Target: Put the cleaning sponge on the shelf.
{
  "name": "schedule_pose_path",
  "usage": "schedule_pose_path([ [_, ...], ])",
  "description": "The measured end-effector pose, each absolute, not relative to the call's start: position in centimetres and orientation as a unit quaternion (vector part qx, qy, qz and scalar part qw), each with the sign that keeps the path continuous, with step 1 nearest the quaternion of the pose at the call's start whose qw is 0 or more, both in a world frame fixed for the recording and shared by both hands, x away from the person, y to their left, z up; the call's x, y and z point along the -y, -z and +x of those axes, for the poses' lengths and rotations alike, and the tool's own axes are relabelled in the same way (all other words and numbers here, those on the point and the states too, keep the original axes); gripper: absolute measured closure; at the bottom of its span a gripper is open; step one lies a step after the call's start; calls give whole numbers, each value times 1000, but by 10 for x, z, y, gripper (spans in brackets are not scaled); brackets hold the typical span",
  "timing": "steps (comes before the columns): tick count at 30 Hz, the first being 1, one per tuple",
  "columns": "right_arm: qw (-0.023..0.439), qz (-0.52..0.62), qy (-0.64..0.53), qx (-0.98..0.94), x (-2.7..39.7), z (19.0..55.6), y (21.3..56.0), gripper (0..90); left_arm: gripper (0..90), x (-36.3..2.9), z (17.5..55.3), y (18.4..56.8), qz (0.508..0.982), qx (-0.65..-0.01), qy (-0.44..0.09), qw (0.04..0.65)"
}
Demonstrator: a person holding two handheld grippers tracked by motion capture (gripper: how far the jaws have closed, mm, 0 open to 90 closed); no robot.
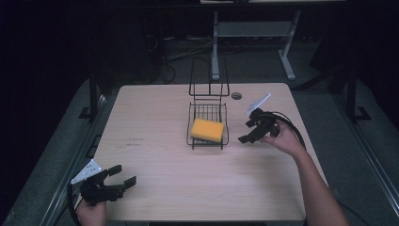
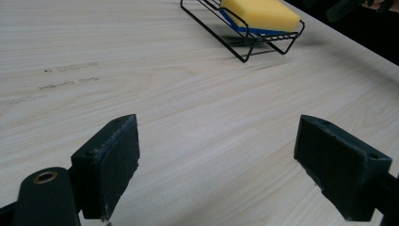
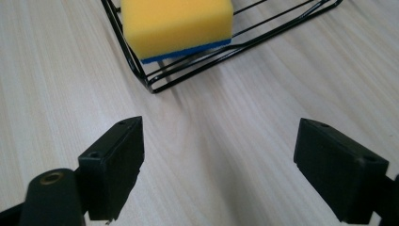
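Pale wood grain covers the worktop (image 1: 155,155), which stands in a dark room with a metal frame behind it. Near the middle, a little toward the far edge, sits a black wire rack (image 1: 208,123) with a tall wire back, and a yellow sponge (image 1: 207,130) lies flat in its tray (a blue layer shows along the sponge's underside in both gripper views). The right gripper (image 1: 251,132) hovers just beside the rack's right side, tilted down toward it; its fingers (image 3: 113,167) are spread wide with nothing between them, and in the right gripper view the rack's near corner and the sponge lie just ahead. The left gripper (image 1: 121,175) is held at the near left corner of the worktop, well apart from the rack, its fingers (image 2: 110,162) likewise spread wide and empty over bare wood.
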State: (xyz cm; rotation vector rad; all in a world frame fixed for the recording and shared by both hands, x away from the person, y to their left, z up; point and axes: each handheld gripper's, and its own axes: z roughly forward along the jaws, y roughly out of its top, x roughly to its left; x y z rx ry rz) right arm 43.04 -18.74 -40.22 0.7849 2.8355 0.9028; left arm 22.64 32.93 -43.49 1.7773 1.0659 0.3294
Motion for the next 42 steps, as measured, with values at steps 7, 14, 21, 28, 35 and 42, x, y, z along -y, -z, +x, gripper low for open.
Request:
schedule_pose_path([
  [7,28,258,-293,-920,195,424,407,162,140,-330,226,435,735,-441,-138,497],
  [14,28,263,-292,-919,203,415,411,162,141,-328,227,435,737,-439,-136,495],
  [21,26,266,-281,-922,208,409,415,163,141,-327,227,435,738,-439,-136,494],
  [28,28,265,-282,-922,215,401,418,163,140,-327,227,435,740,-438,-136,492],
  [35,28,267,-285,-920,222,388,421,163,140,-326,227,435,743,-437,-137,489],
  [42,26,273,-285,-918,230,380,426,163,140,-325,227,435,744,-435,-137,488],
])
